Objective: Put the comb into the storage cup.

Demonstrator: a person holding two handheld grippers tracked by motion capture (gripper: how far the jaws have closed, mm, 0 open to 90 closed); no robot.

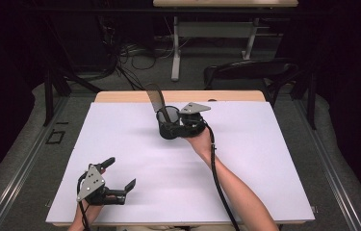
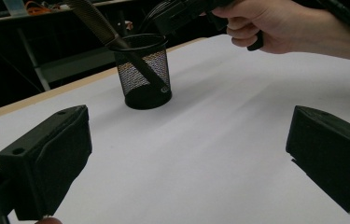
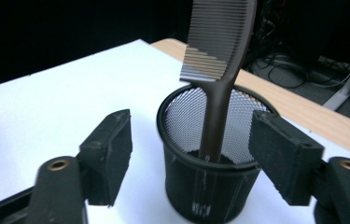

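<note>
A black mesh cup [image 1: 164, 132] stands upright on the white sheet [image 1: 264, 168], toward the far middle. A dark comb [image 1: 155, 97] stands in it handle down, its teeth leaning out over the far rim. In the right gripper view the comb [image 3: 219, 60] rises between the jaws and the cup [image 3: 210, 182] sits just in front. My right gripper [image 3: 191, 140] is open, with one jaw on each side of the cup and neither pad on the comb. My left gripper [image 1: 120, 172] rests near the front left corner, open and empty, and faces the cup [image 2: 144, 79].
A strip of the wooden table [image 1: 120, 96] shows beyond the sheet's far edge. A dark chair [image 1: 245, 70] and another table's white legs [image 1: 175, 53] stand behind it, with cables on the floor. The right forearm [image 1: 236, 187] crosses the sheet's right half.
</note>
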